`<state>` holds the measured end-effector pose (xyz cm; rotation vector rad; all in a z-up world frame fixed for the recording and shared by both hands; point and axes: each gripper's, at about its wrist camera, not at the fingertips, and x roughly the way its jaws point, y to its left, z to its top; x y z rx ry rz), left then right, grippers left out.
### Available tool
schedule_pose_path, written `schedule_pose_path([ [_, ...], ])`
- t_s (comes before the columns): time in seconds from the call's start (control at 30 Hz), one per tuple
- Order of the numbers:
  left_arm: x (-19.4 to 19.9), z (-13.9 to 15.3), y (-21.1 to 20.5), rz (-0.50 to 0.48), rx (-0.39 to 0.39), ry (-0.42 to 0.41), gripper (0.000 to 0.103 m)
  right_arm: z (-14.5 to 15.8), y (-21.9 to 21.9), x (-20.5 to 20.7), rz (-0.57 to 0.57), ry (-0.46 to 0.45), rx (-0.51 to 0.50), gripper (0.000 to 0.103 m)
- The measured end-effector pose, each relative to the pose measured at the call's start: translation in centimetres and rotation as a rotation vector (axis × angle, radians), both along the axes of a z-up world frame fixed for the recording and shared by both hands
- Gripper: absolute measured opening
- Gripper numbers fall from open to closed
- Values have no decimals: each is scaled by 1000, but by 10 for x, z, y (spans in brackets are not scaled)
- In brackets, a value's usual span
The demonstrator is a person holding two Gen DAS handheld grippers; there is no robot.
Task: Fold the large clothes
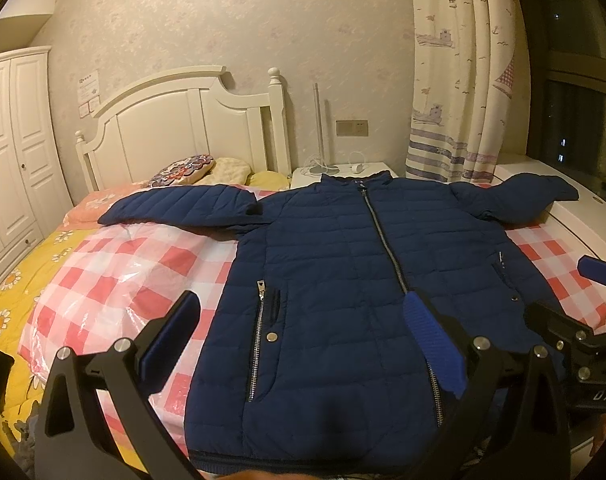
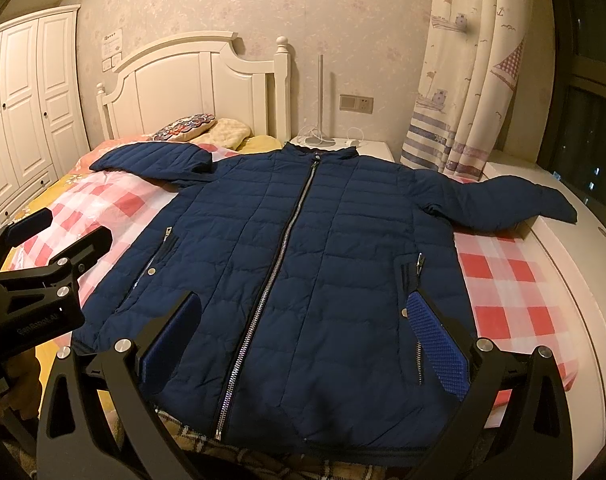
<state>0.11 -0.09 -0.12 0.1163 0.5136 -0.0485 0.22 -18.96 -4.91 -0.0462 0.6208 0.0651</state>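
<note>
Navy quilted fabric fills the space ahead of both your claws: the padded jacket (image 1: 343, 264) lies flat and face up on the bed (image 1: 31, 288), zipped closed, collar at the far end toward the headboard (image 1: 191, 120) and hem nearest you. Under it is a sheet of red-and-white checked plastic (image 1: 135, 264), which covers the yellow flowered bedding.

Your left claw (image 1: 299, 344) is spread wide, holding nothing, and hovers over the lower left half of the jacket; the zipped side pocket (image 1: 263, 320) sits between its fingers. Your right claw (image 2: 303, 344) is spread just as wide and empty, poised over the lower middle of the jacket, with the centre zip (image 2: 279, 264) running up between its fingers and away from you. In the right wrist view your left claw shows off to the left side, above the checked plastic beside the jacket's edge.

Both sleeves reach outward at the far end: the left sleeve (image 2: 155, 160) lies toward the pillows (image 2: 207, 130), and the right sleeve (image 2: 515, 204) drapes past the bed's edge onto a white ledge (image 2: 575, 264) under the curtain (image 2: 463, 92).
</note>
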Motion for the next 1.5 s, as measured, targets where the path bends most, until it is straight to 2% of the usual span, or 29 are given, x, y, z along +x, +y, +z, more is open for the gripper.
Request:
schedule_pose_path([
  [1.5,-1,0,1,-2,-5,-1,101,-1,2,-2,11,9,23,99],
])
